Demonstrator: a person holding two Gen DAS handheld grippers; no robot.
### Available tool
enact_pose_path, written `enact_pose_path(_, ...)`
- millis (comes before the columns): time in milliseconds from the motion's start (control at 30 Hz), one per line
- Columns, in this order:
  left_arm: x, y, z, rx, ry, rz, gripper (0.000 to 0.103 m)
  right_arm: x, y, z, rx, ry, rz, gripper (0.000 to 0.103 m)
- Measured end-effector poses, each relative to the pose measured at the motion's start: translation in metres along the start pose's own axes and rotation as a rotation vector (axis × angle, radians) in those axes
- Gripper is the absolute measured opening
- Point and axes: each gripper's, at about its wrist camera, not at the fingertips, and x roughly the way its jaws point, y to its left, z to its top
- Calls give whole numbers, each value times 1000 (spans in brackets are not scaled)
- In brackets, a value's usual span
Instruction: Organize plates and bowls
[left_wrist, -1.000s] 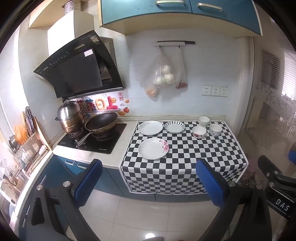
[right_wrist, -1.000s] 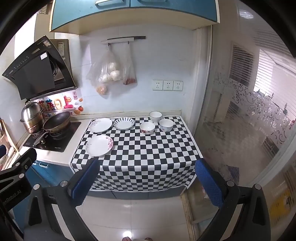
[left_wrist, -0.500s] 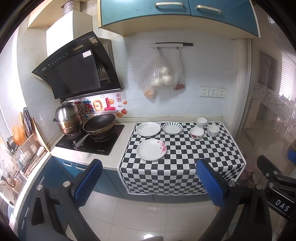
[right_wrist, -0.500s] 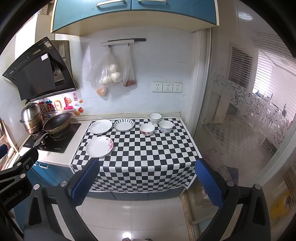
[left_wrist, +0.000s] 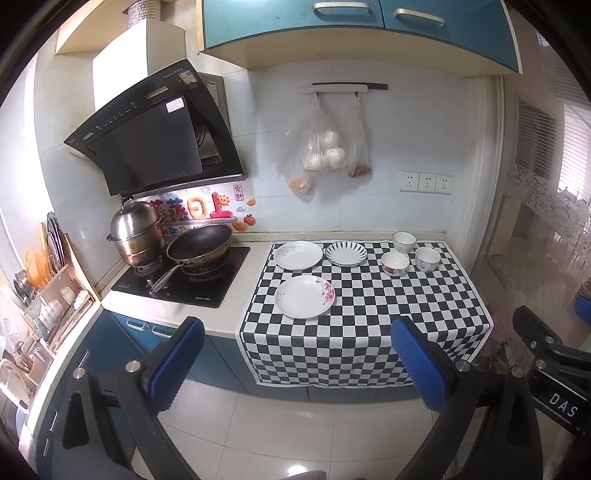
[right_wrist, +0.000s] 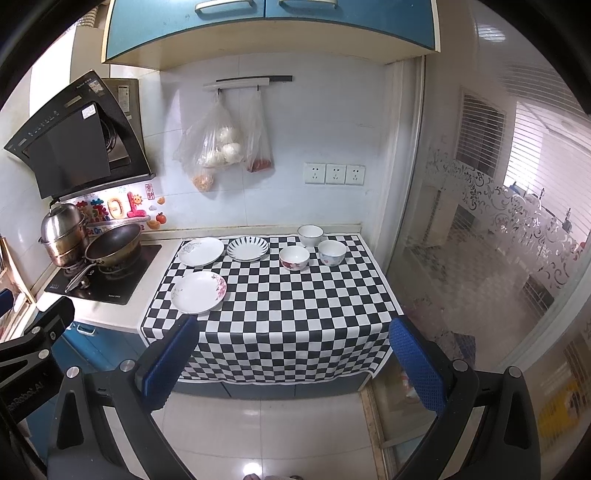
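Three plates lie on the checkered cloth (left_wrist: 369, 325): a pink-flowered plate (left_wrist: 304, 296) nearest me, a white plate (left_wrist: 298, 255) behind it and a blue-striped plate (left_wrist: 345, 253) to its right. Three bowls stand at the back right: a red-patterned bowl (left_wrist: 395, 263), a white bowl (left_wrist: 404, 242) and a blue-patterned bowl (left_wrist: 427, 259). The same plates (right_wrist: 198, 292) and bowls (right_wrist: 294, 258) show in the right wrist view. My left gripper (left_wrist: 299, 363) and right gripper (right_wrist: 291, 363) both hang open and empty above the floor, well short of the counter.
A wok (left_wrist: 199, 247) and a steel pot (left_wrist: 137, 232) sit on the black hob (left_wrist: 184, 284) left of the cloth. A dish rack (left_wrist: 48, 295) stands further left. Plastic bags (left_wrist: 325, 151) hang on the wall. A glass partition (right_wrist: 480, 240) closes the right side.
Both views have shifted slightly; the counter sits a little lower and smaller in view. The plates and bowls have not moved. Both grippers stay open.
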Motion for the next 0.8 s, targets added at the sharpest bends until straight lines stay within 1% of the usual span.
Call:
enact_pose_path(367, 6, 5, 0, -7, 11, 3, 103, 7, 3, 4, -4, 4, -4, 103)
enact_pose_path(800, 5, 9, -2, -7, 2, 6, 103, 9, 1, 4, -3, -9, -11, 103)
